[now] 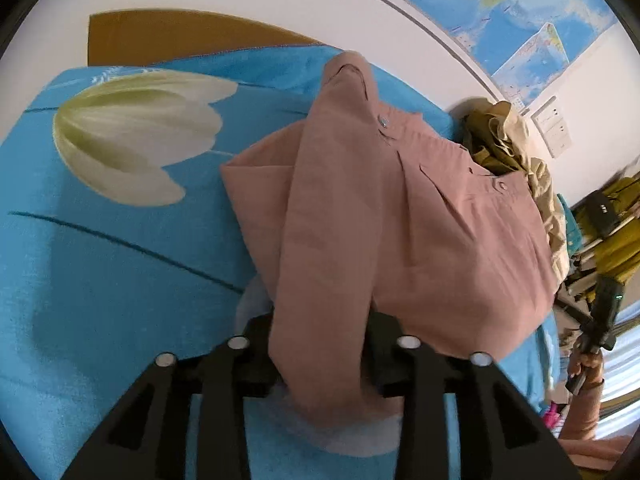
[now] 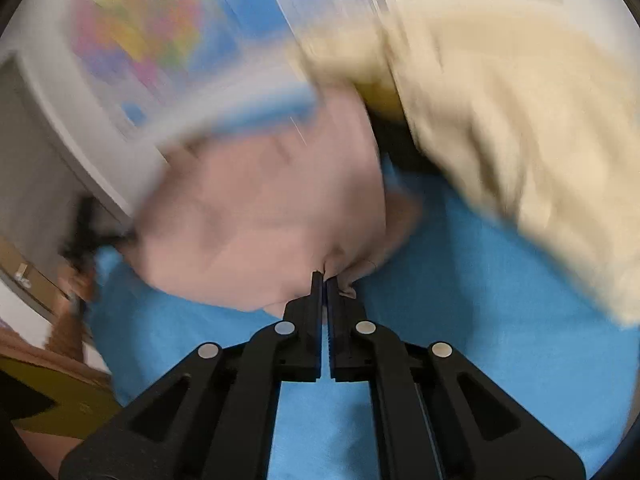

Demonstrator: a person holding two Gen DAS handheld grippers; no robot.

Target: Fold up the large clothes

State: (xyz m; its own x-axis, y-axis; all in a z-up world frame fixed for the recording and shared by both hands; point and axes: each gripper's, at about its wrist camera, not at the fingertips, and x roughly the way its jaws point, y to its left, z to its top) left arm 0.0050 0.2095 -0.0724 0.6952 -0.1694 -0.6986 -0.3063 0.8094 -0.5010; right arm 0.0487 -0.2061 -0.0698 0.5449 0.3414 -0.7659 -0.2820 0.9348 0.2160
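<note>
Pink trousers [image 1: 400, 216] lie bunched on the blue tulip-print bed cover [image 1: 100, 272]; through my left wrist view, my left gripper [image 1: 322, 364] has a fold of one leg between its fingers, apparently gripped. Through the blurred right view, my right gripper [image 2: 325, 280] is clenched on the trousers' edge. I should lift both evenly, keeping the cloth taut. No writing is legible.

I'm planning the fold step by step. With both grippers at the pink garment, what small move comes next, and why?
Probably lift both grippers together to raise the pink garment off the blue blanket: the left gripper has a thick fold between its fingers, and the right gripper is shut on its edge.
</note>
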